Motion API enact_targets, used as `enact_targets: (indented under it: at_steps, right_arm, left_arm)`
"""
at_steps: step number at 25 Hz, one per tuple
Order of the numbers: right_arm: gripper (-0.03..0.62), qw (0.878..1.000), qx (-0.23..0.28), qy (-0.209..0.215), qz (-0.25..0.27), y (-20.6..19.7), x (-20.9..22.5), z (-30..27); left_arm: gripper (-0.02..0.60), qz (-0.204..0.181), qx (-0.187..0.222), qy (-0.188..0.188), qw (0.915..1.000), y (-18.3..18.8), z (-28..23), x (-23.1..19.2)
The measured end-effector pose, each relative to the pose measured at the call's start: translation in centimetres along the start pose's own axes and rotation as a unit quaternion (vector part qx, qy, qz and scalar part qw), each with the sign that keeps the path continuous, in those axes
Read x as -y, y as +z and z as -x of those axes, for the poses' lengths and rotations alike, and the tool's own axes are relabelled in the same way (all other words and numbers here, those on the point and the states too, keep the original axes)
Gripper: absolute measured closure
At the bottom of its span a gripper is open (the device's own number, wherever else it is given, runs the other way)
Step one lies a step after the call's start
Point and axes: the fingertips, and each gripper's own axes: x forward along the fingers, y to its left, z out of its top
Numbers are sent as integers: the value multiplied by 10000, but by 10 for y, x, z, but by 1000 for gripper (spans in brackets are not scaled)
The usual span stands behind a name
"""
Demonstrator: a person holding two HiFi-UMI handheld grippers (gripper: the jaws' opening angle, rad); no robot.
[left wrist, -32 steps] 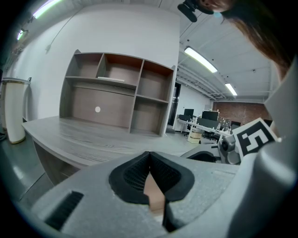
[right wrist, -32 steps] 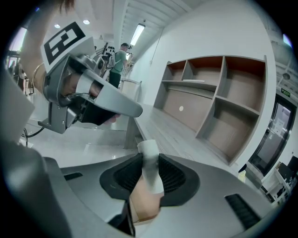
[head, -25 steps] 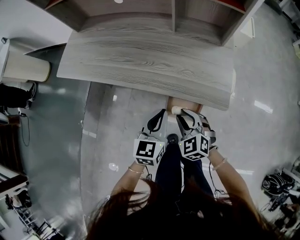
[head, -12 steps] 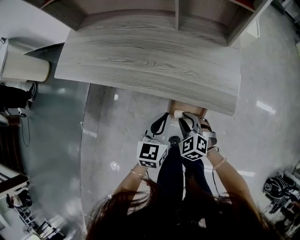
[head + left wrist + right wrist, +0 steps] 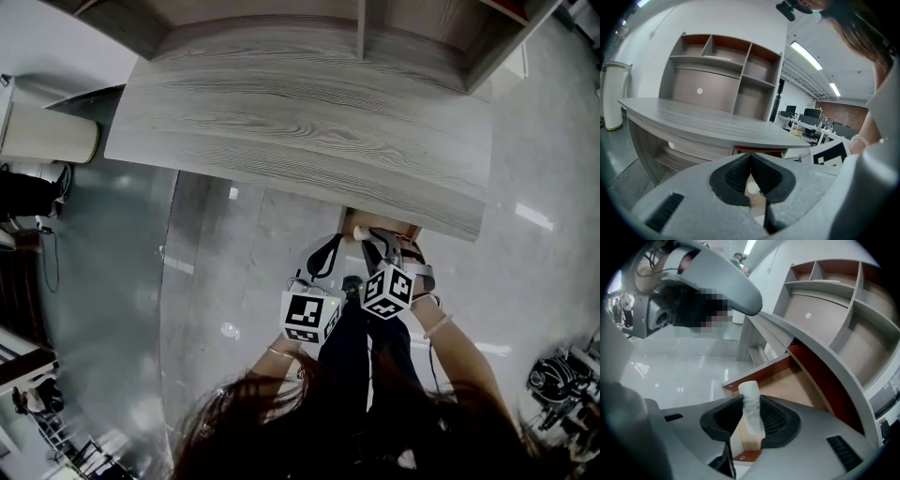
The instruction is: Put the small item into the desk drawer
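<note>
A small white roll (image 5: 751,406) stands upright between the pads of my right gripper (image 5: 751,414), which is shut on it. Below it the desk drawer (image 5: 787,383) is pulled out, showing a pale wooden bottom and red-brown walls. In the head view the right gripper (image 5: 368,236) holds the roll (image 5: 359,232) at the drawer (image 5: 382,223) under the grey desk's (image 5: 300,122) front edge. My left gripper (image 5: 330,247) hangs just left of it. Its pads (image 5: 740,171) meet with nothing between them.
Open shelf compartments (image 5: 717,51) rise at the back of the desk. A white cylindrical bin (image 5: 52,131) stands by the desk's left end. The floor (image 5: 225,272) is glossy grey. The person's legs and hair fill the lower head view.
Both grippers have edged a little forward toward the drawer under the desk edge. The right gripper's hold on the white roll is unchanged.
</note>
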Motion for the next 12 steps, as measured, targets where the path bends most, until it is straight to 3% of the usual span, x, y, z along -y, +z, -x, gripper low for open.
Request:
enact_targets:
  at_steps: [12]
  right_arm:
    - [487, 9988, -456, 194, 61, -26, -13, -35]
  left_arm:
    - [566, 85, -99, 81, 9999, -25, -11, -14]
